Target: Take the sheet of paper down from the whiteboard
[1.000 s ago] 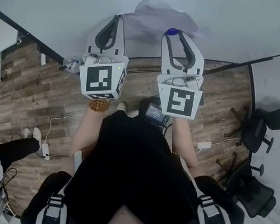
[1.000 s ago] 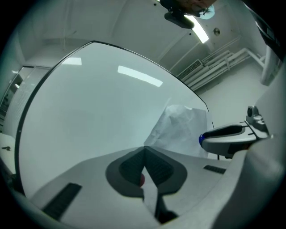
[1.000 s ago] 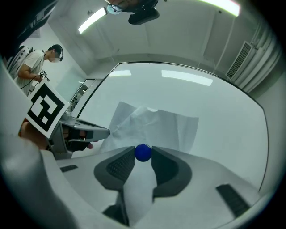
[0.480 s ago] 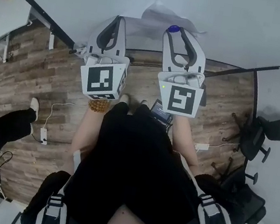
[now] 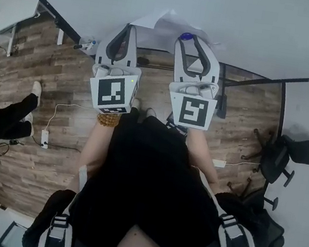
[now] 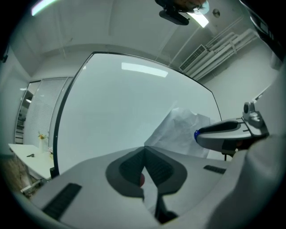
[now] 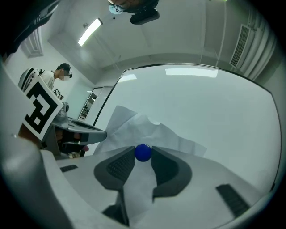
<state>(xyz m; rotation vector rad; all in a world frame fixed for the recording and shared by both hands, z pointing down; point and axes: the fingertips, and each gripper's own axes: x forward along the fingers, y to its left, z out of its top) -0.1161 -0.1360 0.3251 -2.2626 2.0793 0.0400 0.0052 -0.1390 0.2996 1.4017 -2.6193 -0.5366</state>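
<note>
One crumpled white sheet of paper [image 5: 173, 23] lies against the single white whiteboard [image 5: 258, 20] at top centre, its long side running left to right. There are two grippers. The right gripper [image 7: 143, 151] has its jaws clamped on one round blue magnet [image 5: 186, 36]. The left gripper [image 6: 144, 148] has its jaws narrow, the tips meeting at the sheet's corner. A red speck between them is hard to make out.

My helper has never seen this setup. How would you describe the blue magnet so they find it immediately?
Find the large whiteboard; a crumpled white sheet of paper lies against its lower part. In front of that sheet, the blue magnet is the small round button pinched at the jaw tips of the right gripper, the only blue thing among white and grey.
</note>
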